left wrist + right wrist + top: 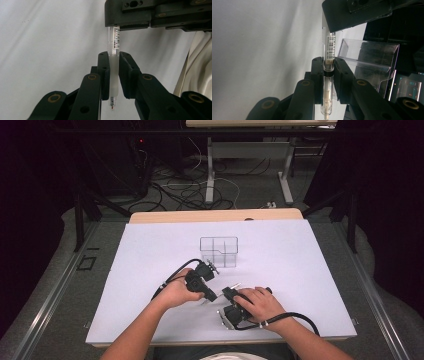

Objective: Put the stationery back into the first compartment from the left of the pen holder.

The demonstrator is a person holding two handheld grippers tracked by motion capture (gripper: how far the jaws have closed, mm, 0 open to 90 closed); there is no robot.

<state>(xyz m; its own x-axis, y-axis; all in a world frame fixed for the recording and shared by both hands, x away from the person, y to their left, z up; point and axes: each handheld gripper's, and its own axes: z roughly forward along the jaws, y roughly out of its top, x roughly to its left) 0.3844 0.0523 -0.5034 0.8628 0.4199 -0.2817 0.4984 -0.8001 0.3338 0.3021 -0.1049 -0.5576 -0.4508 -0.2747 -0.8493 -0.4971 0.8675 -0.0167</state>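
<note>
The right gripper (328, 71) has its black jaws closed on the rear part of a slim clear plastic pen with a barcode label (328, 82), whose back end pokes out nearer the camera. Beyond those jaws, the left gripper (113, 75) clamps the pen's frosted grip section, its tip pointing back past the pads. Farther off, beyond both grippers, a clear plastic divided organiser box (219, 251) stands on the white table sheet (300, 270).
</note>
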